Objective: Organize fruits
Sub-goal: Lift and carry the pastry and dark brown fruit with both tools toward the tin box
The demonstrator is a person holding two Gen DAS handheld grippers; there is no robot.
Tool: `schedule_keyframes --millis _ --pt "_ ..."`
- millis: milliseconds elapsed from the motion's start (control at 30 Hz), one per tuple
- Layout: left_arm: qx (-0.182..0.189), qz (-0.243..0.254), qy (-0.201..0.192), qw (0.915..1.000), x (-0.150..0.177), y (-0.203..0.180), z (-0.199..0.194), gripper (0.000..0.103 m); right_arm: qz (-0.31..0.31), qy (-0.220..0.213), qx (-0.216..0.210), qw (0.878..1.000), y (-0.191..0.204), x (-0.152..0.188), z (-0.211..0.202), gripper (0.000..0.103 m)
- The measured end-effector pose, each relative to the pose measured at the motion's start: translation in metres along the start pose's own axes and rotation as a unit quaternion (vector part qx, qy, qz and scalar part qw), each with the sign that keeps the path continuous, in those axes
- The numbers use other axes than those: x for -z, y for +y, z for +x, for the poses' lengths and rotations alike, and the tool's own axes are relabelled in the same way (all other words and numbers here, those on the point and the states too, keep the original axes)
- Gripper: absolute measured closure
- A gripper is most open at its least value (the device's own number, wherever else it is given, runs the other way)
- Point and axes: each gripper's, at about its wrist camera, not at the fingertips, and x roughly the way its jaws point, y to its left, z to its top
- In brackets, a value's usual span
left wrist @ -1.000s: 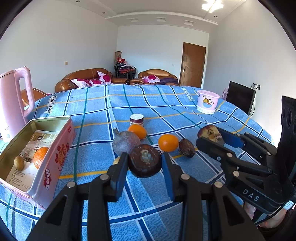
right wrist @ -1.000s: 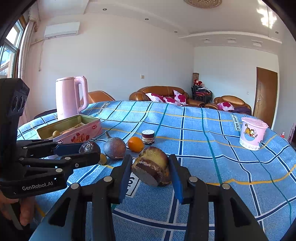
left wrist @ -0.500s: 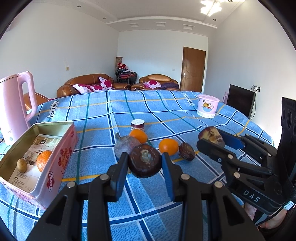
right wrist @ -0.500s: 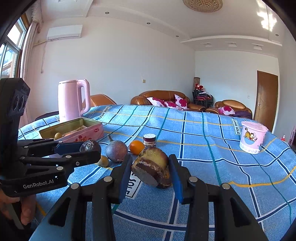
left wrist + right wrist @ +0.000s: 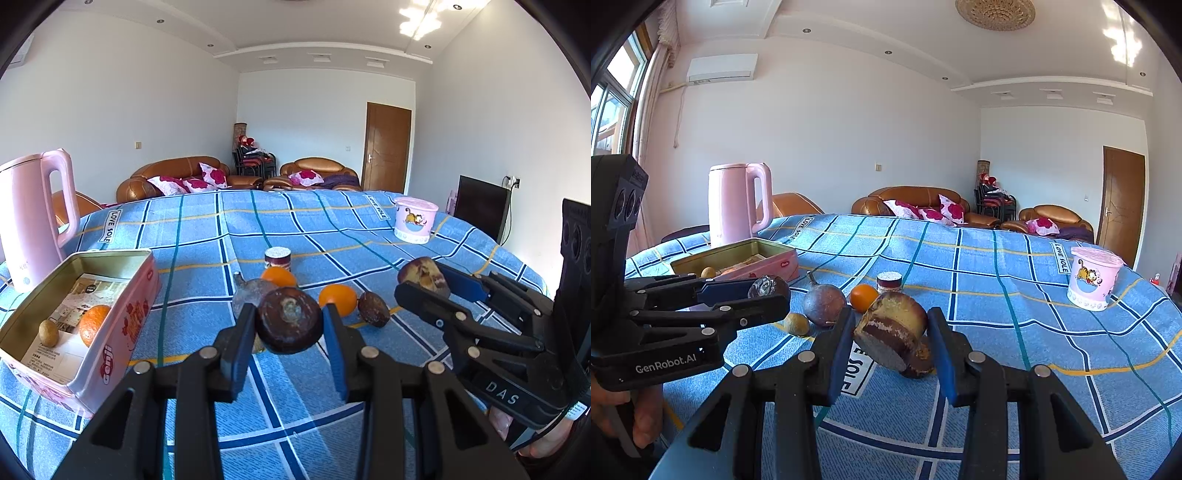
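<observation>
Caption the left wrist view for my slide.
Left hand-held gripper holds a dark fruit beside the pink tin.

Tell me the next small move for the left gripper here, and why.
Probably swing the left gripper left, over the open pink tin. It is shut on a dark round fruit held above the cloth, and the tin, which already holds an orange and a small brown fruit, sits just to its left.

Three oranges show: one [image 5: 94,324] in the tin, two [image 5: 277,277] [image 5: 338,299] on the cloth. Two grippers [image 5: 290,326] [image 5: 891,334] each clamp one dark fruit.
</observation>
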Motion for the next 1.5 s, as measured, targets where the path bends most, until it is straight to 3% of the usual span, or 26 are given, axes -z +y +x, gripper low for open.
schedule_keyframes --millis 667,933,1500 --pt "-0.012 0.003 -0.03 0.9995 0.0 0.0 -0.009 0.065 -0.008 -0.029 -0.001 1.0 0.002 0.001 -0.008 0.061" --pt "-0.017 -0.005 -0.036 0.9992 -0.002 0.007 -0.015 0.065 -0.008 -0.014 0.004 1.0 0.003 -0.003 -0.005 0.061" --pt "-0.049 -0.036 -0.036 0.9975 -0.008 0.042 -0.027 0.065 -0.035 -0.029 -0.05 0.998 0.037 -0.053 -0.009 0.06"
